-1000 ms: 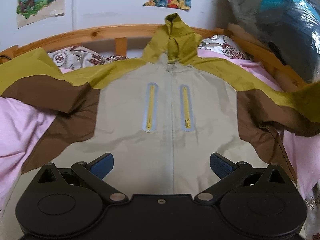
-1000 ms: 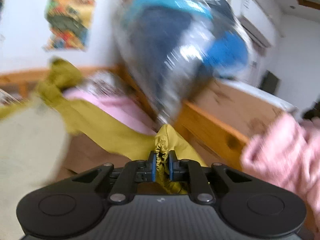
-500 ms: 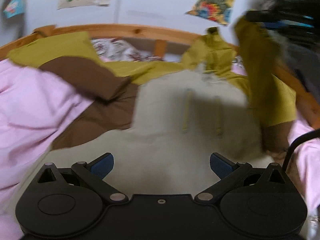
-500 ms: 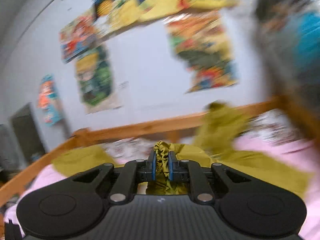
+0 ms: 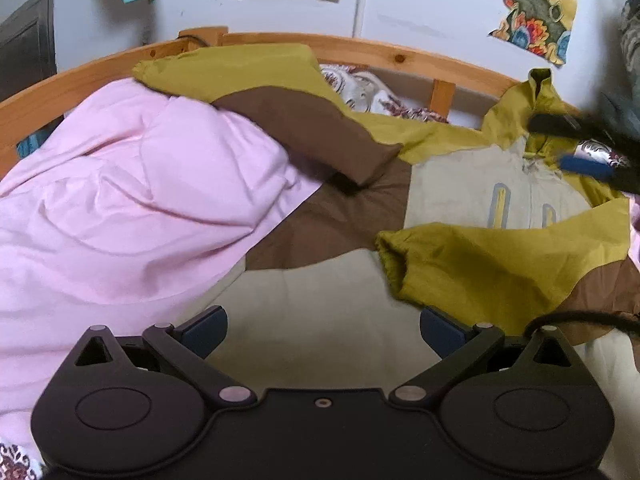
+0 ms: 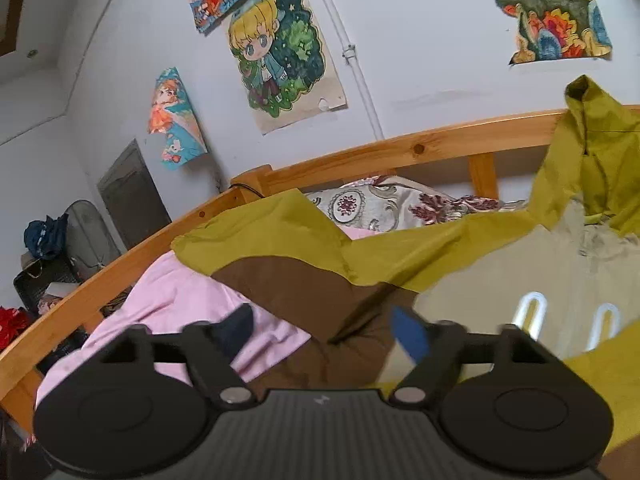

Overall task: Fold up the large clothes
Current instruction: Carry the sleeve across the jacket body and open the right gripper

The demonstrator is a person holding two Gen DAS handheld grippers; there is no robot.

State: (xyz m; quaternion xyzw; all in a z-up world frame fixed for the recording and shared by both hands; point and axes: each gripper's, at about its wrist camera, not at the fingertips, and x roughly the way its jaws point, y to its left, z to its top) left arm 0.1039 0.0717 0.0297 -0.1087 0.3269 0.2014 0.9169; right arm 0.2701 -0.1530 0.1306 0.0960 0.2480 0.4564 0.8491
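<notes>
Olive, brown and beige jacket (image 5: 460, 184) lies front-up across the bed, on a pink quilt (image 5: 132, 200), hood (image 6: 592, 136) propped against the wooden rail (image 5: 380, 50). One sleeve (image 5: 500, 264) is folded across the chest, cuff near the middle, partly covering the pocket zips (image 5: 500, 210). Other sleeve (image 5: 288, 108) is spread toward the rail, unfolded.

Left gripper (image 5: 322, 332): jaws wide, nothing between them, low over the beige hem.

Right gripper (image 6: 322, 336): jaws opening, blurred, nothing between them; cloth only below.

Risks, as judged:
- Folded sleeve looks slick and sits loosely; it may slide off if the quilt is disturbed.
- Pinching quilt together with the second sleeve would drag the bedding and skew the fold.
- Hood draped on the rail may snag when the body is folded.
</notes>
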